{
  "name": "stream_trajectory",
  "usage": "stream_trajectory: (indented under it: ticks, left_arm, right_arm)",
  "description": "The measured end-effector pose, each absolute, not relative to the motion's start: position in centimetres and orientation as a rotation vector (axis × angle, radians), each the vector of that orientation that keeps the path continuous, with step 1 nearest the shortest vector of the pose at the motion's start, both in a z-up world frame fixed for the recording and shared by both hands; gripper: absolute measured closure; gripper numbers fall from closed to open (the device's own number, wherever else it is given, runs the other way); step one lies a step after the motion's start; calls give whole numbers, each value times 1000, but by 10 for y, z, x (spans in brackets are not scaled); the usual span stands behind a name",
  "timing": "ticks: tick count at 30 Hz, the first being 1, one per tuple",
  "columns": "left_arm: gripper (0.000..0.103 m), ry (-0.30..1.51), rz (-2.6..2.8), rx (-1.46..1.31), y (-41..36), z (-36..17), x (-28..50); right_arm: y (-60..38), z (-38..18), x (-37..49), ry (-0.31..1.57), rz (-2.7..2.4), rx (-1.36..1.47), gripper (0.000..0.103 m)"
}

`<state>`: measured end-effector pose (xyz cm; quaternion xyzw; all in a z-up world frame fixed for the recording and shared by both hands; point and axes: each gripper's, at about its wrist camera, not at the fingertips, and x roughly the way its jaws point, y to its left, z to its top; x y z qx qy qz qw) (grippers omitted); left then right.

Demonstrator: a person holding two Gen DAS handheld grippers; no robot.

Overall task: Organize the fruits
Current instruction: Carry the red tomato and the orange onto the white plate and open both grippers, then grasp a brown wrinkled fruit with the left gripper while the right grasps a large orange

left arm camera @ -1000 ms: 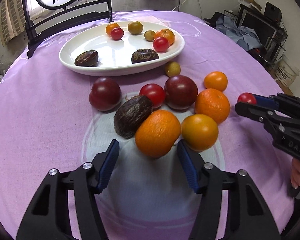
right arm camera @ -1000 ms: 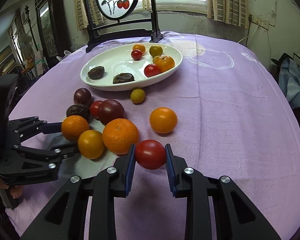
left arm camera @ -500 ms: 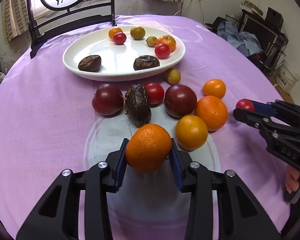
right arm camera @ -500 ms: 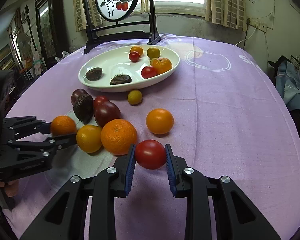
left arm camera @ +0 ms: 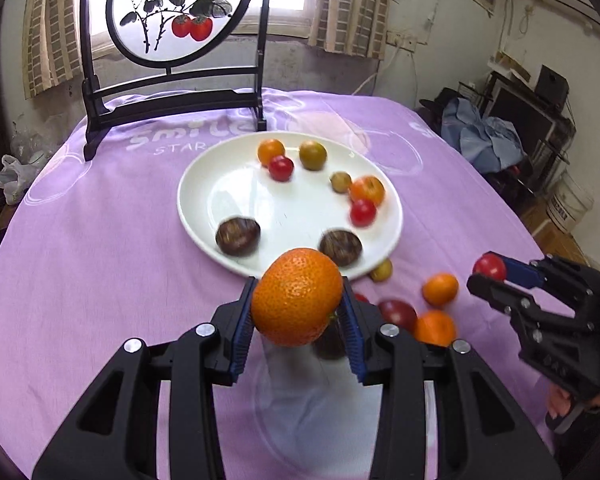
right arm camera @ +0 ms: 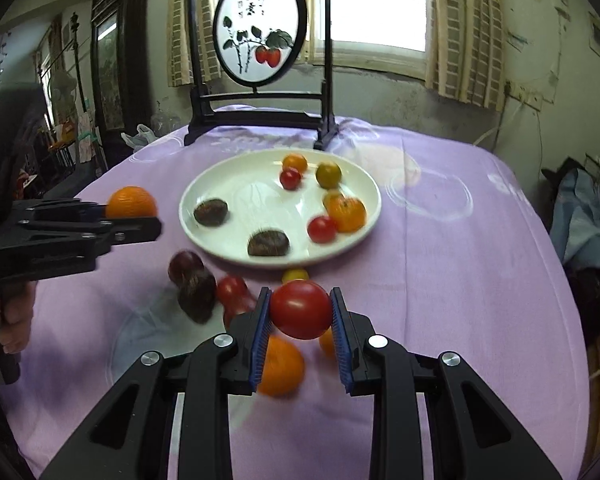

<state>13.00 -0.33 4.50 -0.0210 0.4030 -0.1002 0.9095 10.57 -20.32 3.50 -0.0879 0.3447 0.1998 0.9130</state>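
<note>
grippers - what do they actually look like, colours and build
Both match: the left gripper and right gripper are black plastic scissor-style frames with triangular cut-outs, silver round pivot bolts, and blue ribbed pads lining each finger. A bare hand grips the left one's black handle. No cables show.

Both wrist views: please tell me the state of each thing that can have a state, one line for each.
Left gripper: shut on the orange, lifted above the cloth.
Orange: held, off the table.
Right gripper: shut on the red tomato, raised.
Red tomato: held between the blue pads.
White plate: partly filled with fruit.
Loose fruits: lying on the purple cloth, outside the plate.
</note>
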Motion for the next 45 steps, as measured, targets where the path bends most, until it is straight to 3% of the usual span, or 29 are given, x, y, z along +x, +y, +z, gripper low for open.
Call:
stream_trajectory:
  ticks: [15,18,19,24,28,38,45]
  left_arm:
    - [63,932,-113,-136,2,11,235]
    - [47,923,-111,-167,3,11,232]
    - [42,920,-115,-167,3,12,229]
    - [37,886,-115,-118,-1,20,204]
    - [24,867,-124,-125,2,26,179]
    - [15,831,-126,-99,3,21,122]
    - [15,841,-107,-106,16,7,105]
  right_arm:
    - [-140,5,204,826,404,-180,71]
    - [-140,0,207,833,403,-147,57]
    - [-142,0,205,835,398,-140,56]
    - [-161,2,188,837,403,-93,55]
    - [-183,8,163,815,397,-77,51]
    - [-219,4,109,815,371,-79,50]
    - [-218,-9,83,853,367,-134,50]
